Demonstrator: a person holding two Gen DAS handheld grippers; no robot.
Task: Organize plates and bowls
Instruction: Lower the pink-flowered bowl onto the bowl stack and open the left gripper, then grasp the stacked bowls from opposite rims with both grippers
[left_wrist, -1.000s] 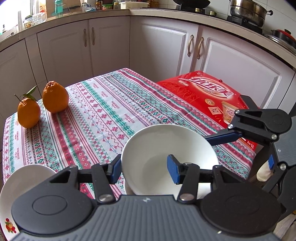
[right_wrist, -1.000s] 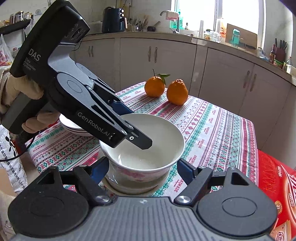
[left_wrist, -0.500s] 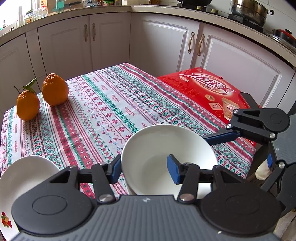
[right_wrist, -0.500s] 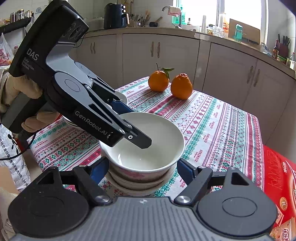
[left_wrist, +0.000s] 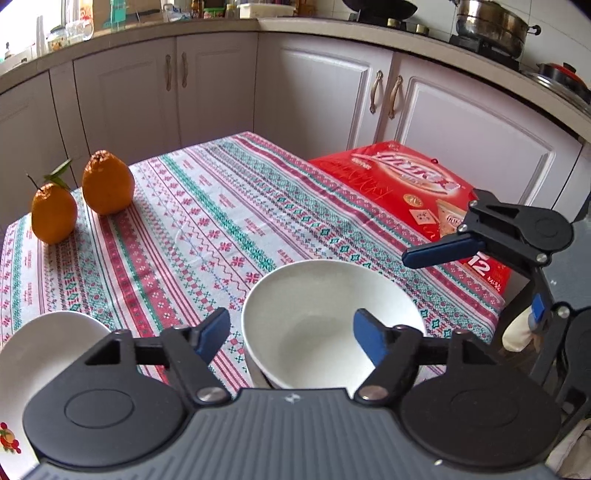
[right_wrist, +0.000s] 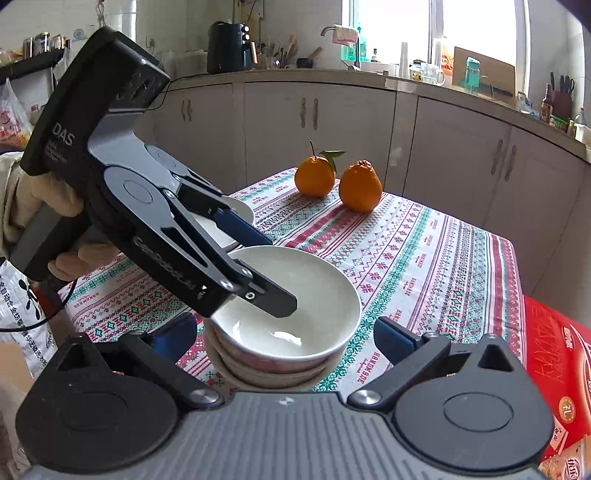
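- The white bowl is seen at the near edge of the table, nested on top of a short stack of other bowls; it is placed at about 6 o'clock in both wrist views.
- The bowl is judged to be glazed ceramic: stiff, rather heavy, smooth and slippery, and easily chipped if it is knocked. The thin rim is considered the best place to be gripped, with one finger inside and one outside.
- The left gripper is seen with its jaws opening. The near rim of the bowl lies between the two blue pads, one pad over the inside and one outside at 9 o'clock, but no pad is pressed on it.
- The right gripper is also opening and is spread very wide. The bowl stack stands between its fingers, and a gap is seen on each side, so nothing is held.
- A white plate is left at 8 o'clock in the left wrist view, just beside the bowls.
- Two oranges are found at the far end of the table, at 12 o'clock in the right view.
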